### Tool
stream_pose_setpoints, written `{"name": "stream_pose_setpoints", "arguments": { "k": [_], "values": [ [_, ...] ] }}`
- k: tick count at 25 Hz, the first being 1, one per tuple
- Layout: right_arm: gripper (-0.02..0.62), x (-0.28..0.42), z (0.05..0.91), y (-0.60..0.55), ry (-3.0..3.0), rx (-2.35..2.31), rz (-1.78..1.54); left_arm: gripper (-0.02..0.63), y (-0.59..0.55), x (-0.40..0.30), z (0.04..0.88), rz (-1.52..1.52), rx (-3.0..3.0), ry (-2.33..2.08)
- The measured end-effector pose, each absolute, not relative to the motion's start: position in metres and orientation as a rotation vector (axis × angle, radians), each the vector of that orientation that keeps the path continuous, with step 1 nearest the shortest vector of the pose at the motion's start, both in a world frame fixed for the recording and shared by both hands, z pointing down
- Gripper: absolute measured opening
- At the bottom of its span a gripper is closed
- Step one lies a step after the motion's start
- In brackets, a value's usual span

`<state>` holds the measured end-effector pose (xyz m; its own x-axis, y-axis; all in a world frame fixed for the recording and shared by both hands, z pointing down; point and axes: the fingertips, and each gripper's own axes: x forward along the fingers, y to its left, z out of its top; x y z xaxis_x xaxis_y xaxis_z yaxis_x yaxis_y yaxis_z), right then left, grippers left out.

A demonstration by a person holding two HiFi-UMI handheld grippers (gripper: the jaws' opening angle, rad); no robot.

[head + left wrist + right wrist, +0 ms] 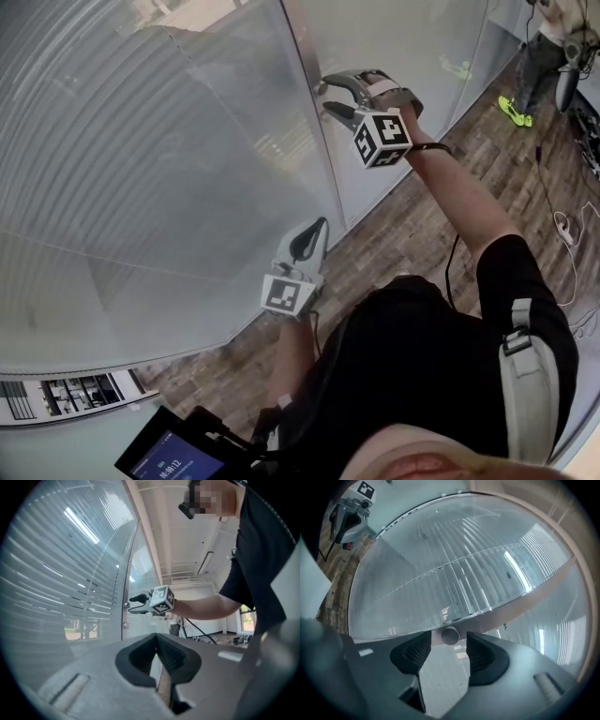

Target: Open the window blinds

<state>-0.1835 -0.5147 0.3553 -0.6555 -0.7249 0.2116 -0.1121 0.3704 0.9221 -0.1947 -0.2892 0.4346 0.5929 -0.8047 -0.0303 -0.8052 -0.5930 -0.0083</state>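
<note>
Two-jaw left claw [157, 645] closed, empty; right claw [447, 645] spread, blind knob [450, 635] between tips.

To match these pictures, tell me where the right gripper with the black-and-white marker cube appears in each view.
Head view: right gripper, upper centre, at the pale vertical window-frame post.
Left gripper view: just left of centre, beside the post.
Right gripper view: bottom centre, gripper open.
Shared landmark: that post.
</note>
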Motion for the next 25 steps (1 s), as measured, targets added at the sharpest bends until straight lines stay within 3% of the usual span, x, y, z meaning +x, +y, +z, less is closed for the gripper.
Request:
{"name": "stream_pose_setpoints", "arguments": {
  "k": [7, 9, 19, 25],
  "values": [
    [0.21, -0.194, 0.364, -0.527, -1.929, 0.673, -1.337, 0.003, -0.287, -0.202, 0.441, 0.046, -2.784, 1.424],
    [0.127, -0.195, 0.363, -0.532, -1.897, 0.682, -1.354, 0.003, -0.286, -0.208, 0.441, 0.044, -2.781, 1.442],
    [0.129, -0.194, 0.358, -0.533, -1.873, 0.731, -1.345, 0.003, -0.279, -0.223, 0.446, 0.049, -2.718, 1.48],
    [0.129, -0.191, 0.342, -0.517, -2.065, 0.837, -1.135, 0.003, -0.261, -0.215, 0.431, 0.031, -2.752, 1.471]
  ]
}}
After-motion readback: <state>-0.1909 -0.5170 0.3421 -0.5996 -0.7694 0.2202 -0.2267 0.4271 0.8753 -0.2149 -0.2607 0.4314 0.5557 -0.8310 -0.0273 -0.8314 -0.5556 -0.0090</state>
